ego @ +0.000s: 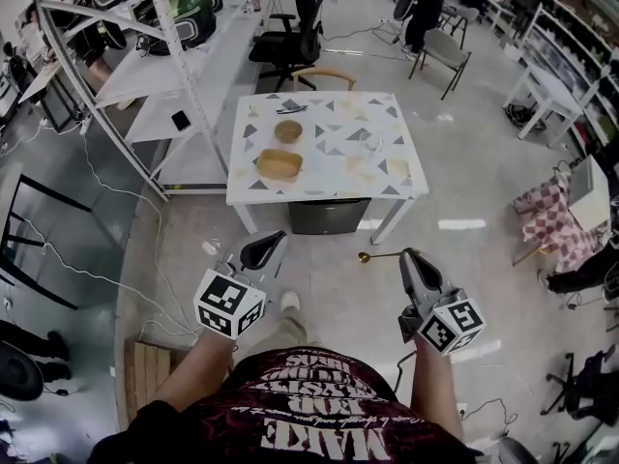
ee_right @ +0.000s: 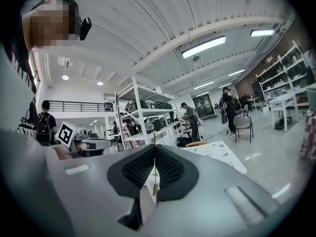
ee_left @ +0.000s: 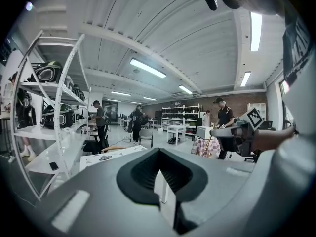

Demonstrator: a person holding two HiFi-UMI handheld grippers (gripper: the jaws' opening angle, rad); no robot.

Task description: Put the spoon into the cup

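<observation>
I stand back from the white table, both grippers held over the floor. My right gripper is shut on the handle of a gold spoon, which points left with its bowl outward. In the right gripper view the spoon shows edge-on as a thin line between the closed jaws. My left gripper is shut with nothing in it, as its own view confirms. A faint clear cup seems to stand on the table's right half.
Two wooden bowls and a dark flat object lie on the table. A dark bin sits under it and a chair behind. A metal shelf rack runs along the left. Several people stand farther off.
</observation>
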